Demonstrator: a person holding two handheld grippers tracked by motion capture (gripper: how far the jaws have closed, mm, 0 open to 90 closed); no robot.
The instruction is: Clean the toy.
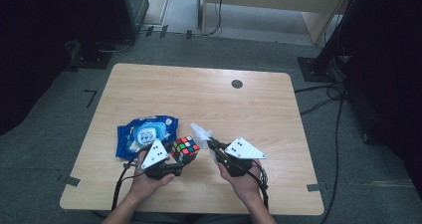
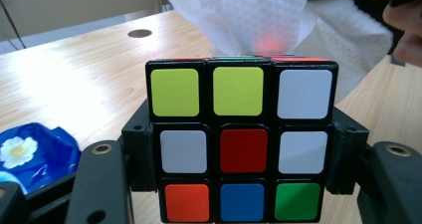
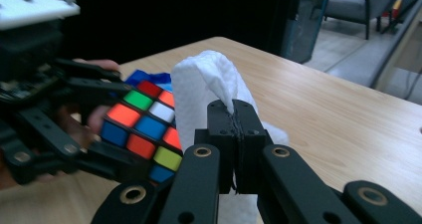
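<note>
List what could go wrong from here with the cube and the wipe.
1. The right gripper pinches only a thin fold of the white wipe; rubbing might pull it free.
2. The left gripper clamps the puzzle cube by two sides only, so pressure from the wipe could twist a layer or tilt it.
3. The blue wipes pack lies close by the left hand and could get nudged.

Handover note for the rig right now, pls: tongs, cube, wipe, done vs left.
Left tongs: shut on the puzzle cube, held above the table.
Right tongs: shut on a white wipe, held up right beside the cube.
Blue wipe pack: lying on the table, left of the cube.
Done: cube picked up, wipe in hand.
Left, by the look of it: wipe the cube's faces, then set both down. Whether any wiping has happened cannot be told.
</note>
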